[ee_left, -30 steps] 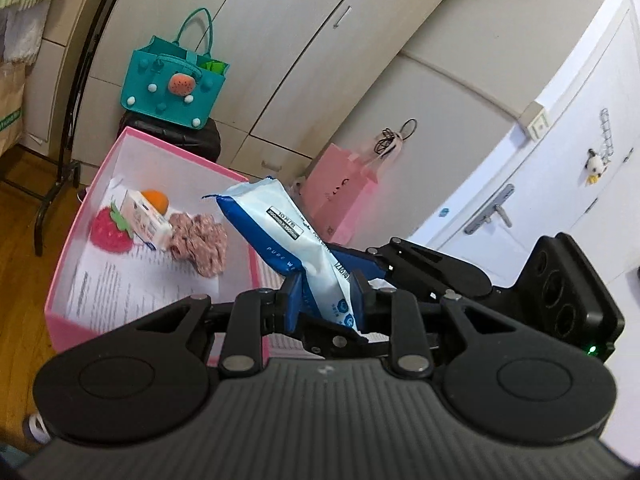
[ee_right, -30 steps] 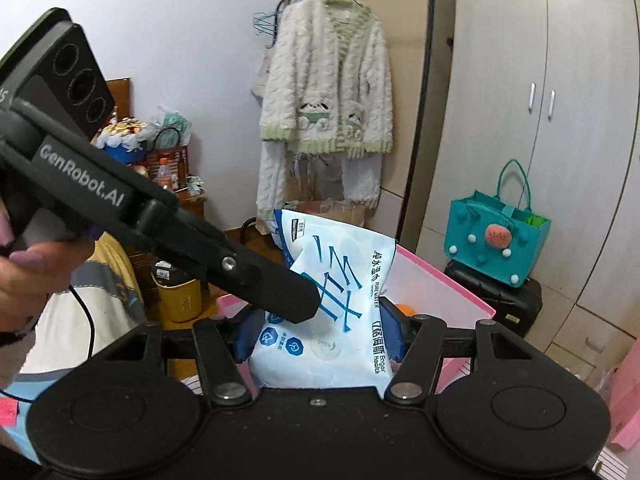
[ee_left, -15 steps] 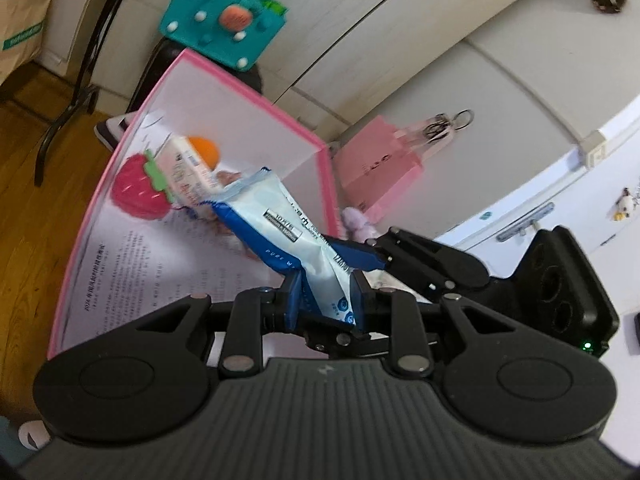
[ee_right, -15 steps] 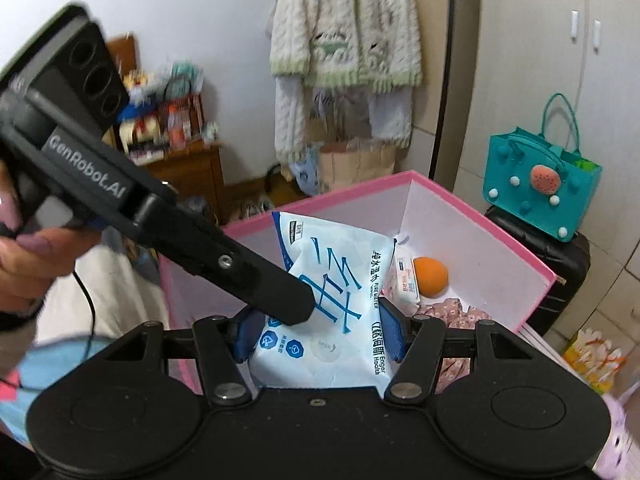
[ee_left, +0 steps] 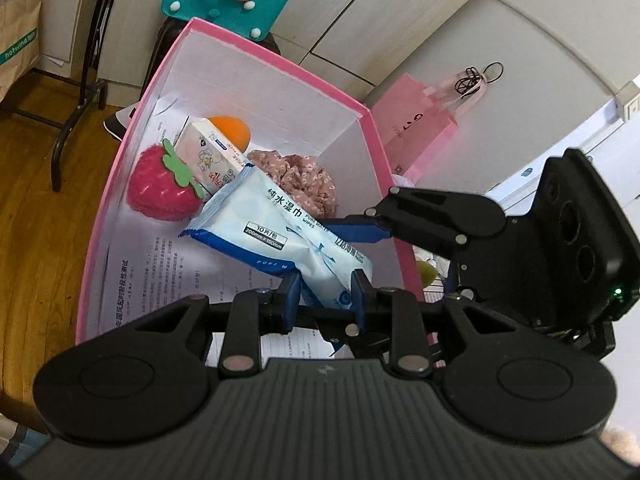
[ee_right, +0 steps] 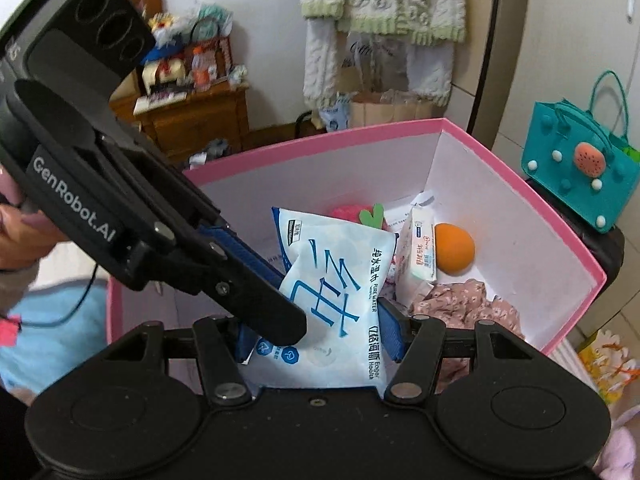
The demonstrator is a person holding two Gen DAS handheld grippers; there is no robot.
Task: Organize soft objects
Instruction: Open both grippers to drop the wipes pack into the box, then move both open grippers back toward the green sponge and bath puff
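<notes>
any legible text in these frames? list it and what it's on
"GenRobot.AI": black left hand-held gripper.
"PURE WATER WIPES", "10片/包", "200mm×150mm": blue-and-white soft wipes pack.
"hotwind": brown paper bag.
Printed sheet lining the pink cardboard box: too small.
Small white tissue pack: too small.

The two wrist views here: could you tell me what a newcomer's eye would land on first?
First, the blue-and-white wet wipes pack, clamped by both the left gripper and the right gripper above the open pink box. Next, the red strawberry plush and the orange ball lying inside that box, then the teal bag behind it.
</notes>
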